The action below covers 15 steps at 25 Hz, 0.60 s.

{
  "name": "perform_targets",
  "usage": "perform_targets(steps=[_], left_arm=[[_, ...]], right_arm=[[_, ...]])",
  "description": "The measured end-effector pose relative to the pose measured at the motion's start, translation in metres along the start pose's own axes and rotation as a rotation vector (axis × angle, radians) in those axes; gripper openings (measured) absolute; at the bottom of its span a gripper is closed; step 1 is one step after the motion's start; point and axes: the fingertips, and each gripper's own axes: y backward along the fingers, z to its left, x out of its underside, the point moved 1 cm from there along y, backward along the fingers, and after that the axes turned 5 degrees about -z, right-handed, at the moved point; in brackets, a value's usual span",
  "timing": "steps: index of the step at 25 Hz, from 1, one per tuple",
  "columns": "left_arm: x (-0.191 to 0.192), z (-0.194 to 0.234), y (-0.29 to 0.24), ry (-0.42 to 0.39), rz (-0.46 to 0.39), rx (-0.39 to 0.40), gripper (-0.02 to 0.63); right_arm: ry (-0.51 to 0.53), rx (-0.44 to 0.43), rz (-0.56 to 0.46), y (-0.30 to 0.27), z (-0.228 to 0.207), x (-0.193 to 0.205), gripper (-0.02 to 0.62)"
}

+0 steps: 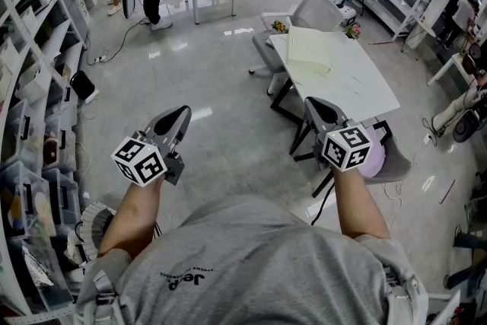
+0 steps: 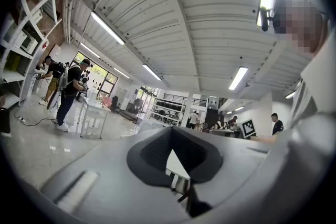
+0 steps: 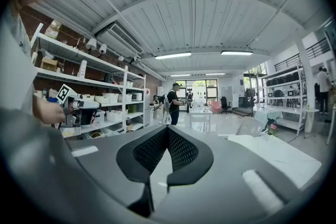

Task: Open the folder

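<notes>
Jaws of the left gripper [image 1: 181, 114] and the right gripper [image 1: 318, 106] are sitting pressed together, pinching nothing. The folder [image 1: 307, 51] is lying on the white surface [image 1: 369, 91], well ahead of them. Closing in first, then spreading one pair at its free edge, is probably what the step is calling for.

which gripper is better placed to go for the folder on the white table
Right. The right gripper is nearer the table holding the folder; the left gripper is over the floor, farther away.
</notes>
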Motion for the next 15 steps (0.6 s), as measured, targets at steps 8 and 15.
perform_targets(steps=[8,15], left_arm=[[0.007,-0.018,-0.008,-0.005,-0.002,-0.011,0.051],[0.013,-0.03,-0.017,-0.005,0.004,-0.025,0.051]], right_arm=[[0.001,-0.014,0.0,0.01,-0.014,0.0,0.002],[0.002,-0.014,-0.001,0.018,-0.026,0.0,0.003]])
